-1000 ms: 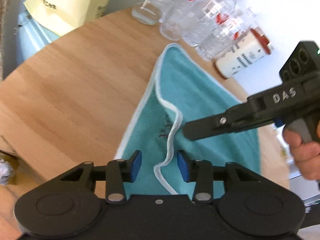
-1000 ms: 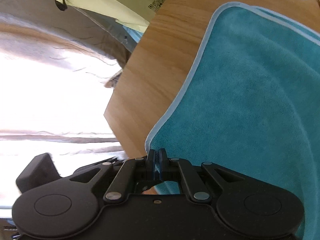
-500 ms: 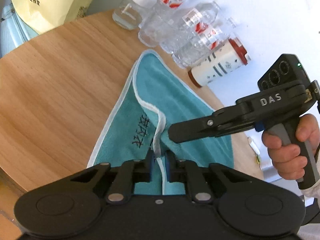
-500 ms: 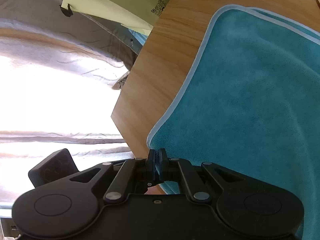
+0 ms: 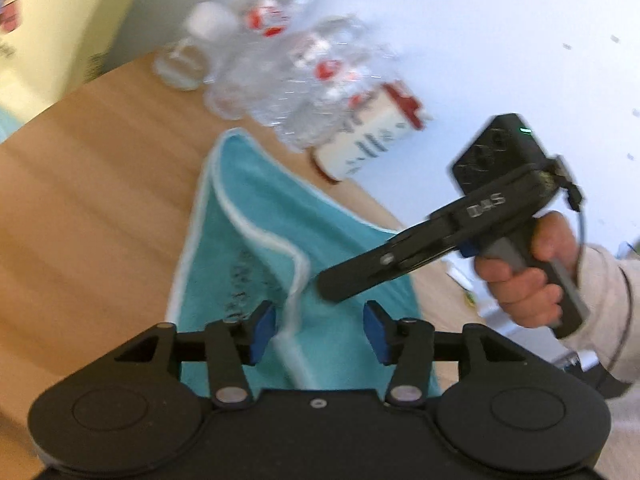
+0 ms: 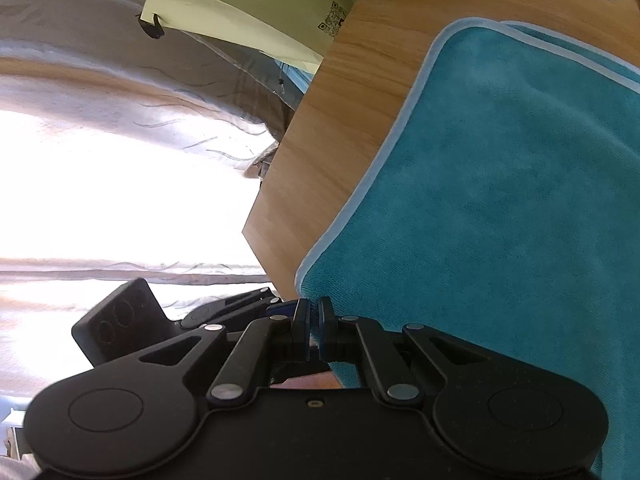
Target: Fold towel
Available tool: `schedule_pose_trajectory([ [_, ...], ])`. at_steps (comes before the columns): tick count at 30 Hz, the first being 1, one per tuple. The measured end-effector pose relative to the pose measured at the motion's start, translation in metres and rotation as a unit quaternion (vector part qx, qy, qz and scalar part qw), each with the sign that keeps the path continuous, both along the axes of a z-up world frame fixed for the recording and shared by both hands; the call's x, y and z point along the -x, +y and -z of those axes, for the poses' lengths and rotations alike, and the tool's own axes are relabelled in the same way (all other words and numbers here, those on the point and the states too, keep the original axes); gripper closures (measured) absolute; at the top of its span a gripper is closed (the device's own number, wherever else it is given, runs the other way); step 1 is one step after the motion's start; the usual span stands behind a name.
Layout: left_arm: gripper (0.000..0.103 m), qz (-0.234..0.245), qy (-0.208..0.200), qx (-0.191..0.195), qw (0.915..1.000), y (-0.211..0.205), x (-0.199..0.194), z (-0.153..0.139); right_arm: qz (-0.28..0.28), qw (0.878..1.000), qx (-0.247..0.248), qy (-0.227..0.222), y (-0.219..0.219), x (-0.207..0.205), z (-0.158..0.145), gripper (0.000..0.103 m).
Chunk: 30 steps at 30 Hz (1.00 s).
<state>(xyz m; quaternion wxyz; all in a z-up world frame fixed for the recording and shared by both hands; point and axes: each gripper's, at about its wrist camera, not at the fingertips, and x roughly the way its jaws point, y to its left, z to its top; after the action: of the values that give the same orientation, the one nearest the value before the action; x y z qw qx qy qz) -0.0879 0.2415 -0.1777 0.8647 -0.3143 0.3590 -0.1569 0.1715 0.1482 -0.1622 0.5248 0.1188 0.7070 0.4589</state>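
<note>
Left hand-held gripper (image 5: 319,330) is opening, its blue pads standing apart on either side of the white-trimmed hem of the towel (image 5: 256,220), which is rising between them without being pressed. Right hand-held gripper (image 6: 314,322) is clamping a near corner of the same towel, its pads pinched narrow on the cloth; in the left view its black nose is reaching in from the right, with a hand (image 5: 524,276) wrapping its grip. The teal towel is lying on the wooden bench (image 5: 88,200), one layer doubled over another, its far corner pointing at a cluster of clear bottles (image 5: 304,92) and a white canister (image 5: 368,136) with a red lid lying on its side. Half a second ago the left pads were pinched tight on that hem; now they are spreading off it, and the left view is blurring. The right clamp is holding as before. On the towel's left side the bench is running bare up to its edge, where a yellow bag (image 6: 248,4) is hanging beyond; on the far side the bottles are crowding close to the towel's corner.
</note>
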Motion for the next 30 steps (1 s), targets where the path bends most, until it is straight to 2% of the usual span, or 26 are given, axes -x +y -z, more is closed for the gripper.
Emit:
schedule_pose_trajectory([
  [3,0.053,0.022,0.011,-0.007,0.9997,-0.004,-0.010,0.008,-0.003,1.000,0.002,0.002,-0.001,0.001,0.002,0.099],
  [7,0.074,0.037,0.041,-0.001,0.9985,-0.003,-0.015,0.022,0.003,1.000,0.003,0.001,-0.002,0.001,0.003,0.099],
  [9,0.082,0.033,0.041,-0.007,0.9986,-0.004,-0.014,0.023,0.007,1.000,0.003,0.000,-0.003,0.001,0.002,0.099],
  [12,0.090,0.033,0.043,-0.029,0.9981,-0.005,-0.013,0.024,0.008,1.000,0.003,-0.003,-0.002,0.002,0.001,0.099],
  [16,0.092,0.037,0.070,-0.064,0.9948,-0.008,-0.014,0.021,0.005,1.000,0.007,-0.016,0.002,0.004,-0.001,0.099],
  [22,0.092,0.017,0.109,-0.110,0.9878,-0.011,-0.005,0.008,-0.012,0.999,-0.001,-0.030,0.004,0.007,-0.005,0.099],
  [27,0.093,0.003,0.142,-0.123,0.9823,-0.014,-0.003,0.000,-0.020,0.998,0.005,-0.062,0.001,0.010,-0.008,0.095],
  [29,0.093,-0.001,0.158,-0.131,0.9787,-0.014,-0.003,-0.001,-0.015,0.996,0.015,-0.081,-0.003,0.009,-0.009,0.085],
  [30,0.093,-0.001,0.163,-0.132,0.9777,-0.014,-0.004,-0.003,-0.019,0.994,0.024,-0.101,-0.006,0.009,-0.011,0.075],
])
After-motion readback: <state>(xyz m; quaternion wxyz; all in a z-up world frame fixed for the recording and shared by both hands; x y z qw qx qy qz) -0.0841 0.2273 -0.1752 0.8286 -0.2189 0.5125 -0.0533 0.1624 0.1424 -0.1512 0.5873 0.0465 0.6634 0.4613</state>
